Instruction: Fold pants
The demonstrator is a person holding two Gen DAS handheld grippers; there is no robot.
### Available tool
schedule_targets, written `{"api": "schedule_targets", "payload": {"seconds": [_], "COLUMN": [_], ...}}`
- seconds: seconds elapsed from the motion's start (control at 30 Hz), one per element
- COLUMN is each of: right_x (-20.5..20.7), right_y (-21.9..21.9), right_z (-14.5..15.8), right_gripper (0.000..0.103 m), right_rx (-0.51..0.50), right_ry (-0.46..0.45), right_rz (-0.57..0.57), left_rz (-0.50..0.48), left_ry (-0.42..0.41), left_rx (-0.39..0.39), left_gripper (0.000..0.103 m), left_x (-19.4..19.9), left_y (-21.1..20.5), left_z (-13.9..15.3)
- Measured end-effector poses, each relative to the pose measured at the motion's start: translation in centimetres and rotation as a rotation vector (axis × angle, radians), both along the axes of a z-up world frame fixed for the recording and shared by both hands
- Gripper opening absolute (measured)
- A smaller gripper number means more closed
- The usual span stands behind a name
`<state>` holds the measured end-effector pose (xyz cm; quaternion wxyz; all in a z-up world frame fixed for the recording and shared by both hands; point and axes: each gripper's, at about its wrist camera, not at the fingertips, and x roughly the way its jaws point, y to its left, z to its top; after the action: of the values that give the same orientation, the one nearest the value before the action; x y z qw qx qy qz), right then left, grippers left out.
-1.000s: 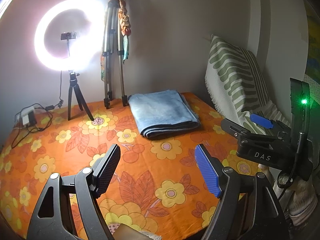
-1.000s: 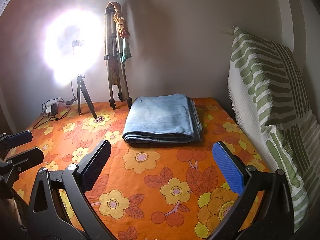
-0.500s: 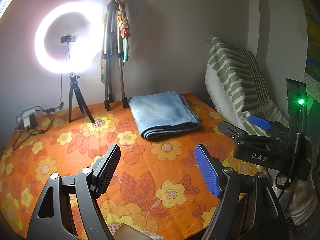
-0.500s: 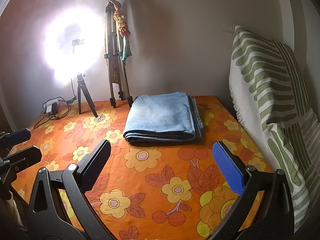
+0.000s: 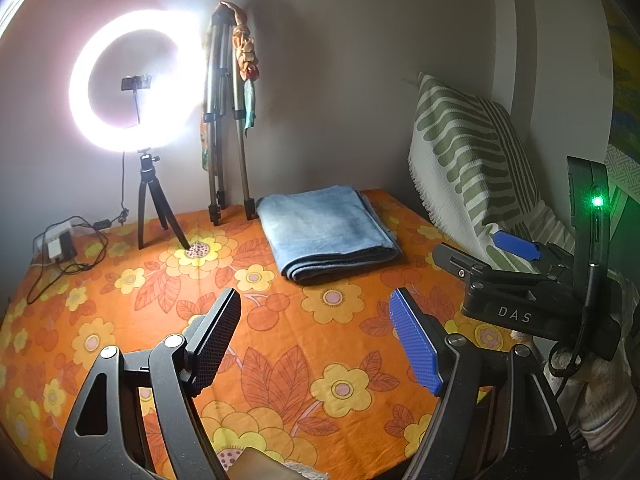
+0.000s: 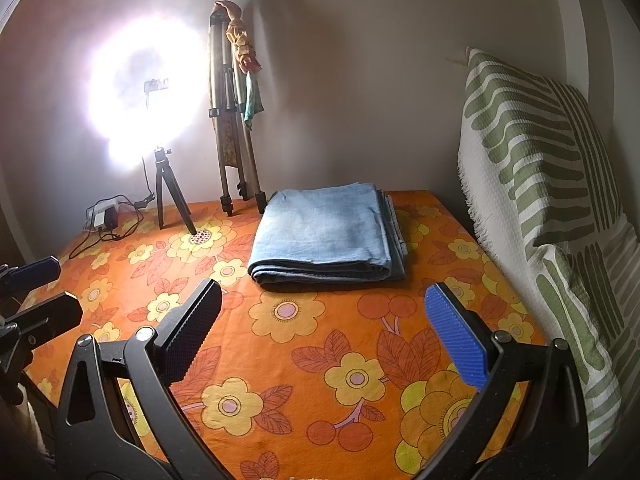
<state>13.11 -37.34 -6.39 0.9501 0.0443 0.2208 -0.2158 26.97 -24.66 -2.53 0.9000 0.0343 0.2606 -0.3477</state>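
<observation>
Along the far left edge of my right-wrist view, my left gripper [image 6: 34,292] is cut off: I see only two dark finger ends, one tipped blue, apart with nothing between them. Behind them, by the wall, a small white charger with tangled black cables [image 6: 105,218] lies on the orange floral cloth covering the table [image 6: 320,344]; what the cables plug into I cannot make out. Next comes the glaring white ring light on a short black tripod [image 6: 144,92]; its glow washes out the small clamp at its centre. Just right of it leans a folded metal tripod with coloured cloth draped at its top [image 6: 234,120]. Right again, the folded light-blue denim pants [image 6: 324,236] lie in a neat stack near the wall, well clear of both claws. In the foreground my right gripper [image 6: 324,340] hangs above bare cloth, its black pad and blue pad spread wide, pinching nothing. At far right, a green-and-white striped woven throw [image 6: 540,184] drapes over something hidden beneath it.

From the left-wrist view, my left claw's pads are likewise spread and empty, and my right gripper's body reads "DAS" in white letters [image 5: 514,314], with a green lamp lit [image 5: 597,201].
</observation>
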Motion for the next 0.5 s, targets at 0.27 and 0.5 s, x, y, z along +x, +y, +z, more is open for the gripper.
{"api": "schedule_targets", "payload": {"seconds": [0.27, 0.5], "right_x": [-0.02, -0.03], "right_y": [0.09, 0.32], "right_z": [-0.06, -0.21], "right_gripper": [0.103, 0.103], "right_rx": [0.002, 0.001], "right_ry": [0.000, 0.000], "right_rz": [-0.001, -0.001], "left_rz": [0.003, 0.002], "left_ry": [-0.002, -0.004], "left_rx": [0.001, 0.001], "left_gripper": [0.077, 0.077], "left_x": [-0.08, -0.03], "left_y": [-0.06, 0.00], "left_z": [-0.02, 0.14]}}
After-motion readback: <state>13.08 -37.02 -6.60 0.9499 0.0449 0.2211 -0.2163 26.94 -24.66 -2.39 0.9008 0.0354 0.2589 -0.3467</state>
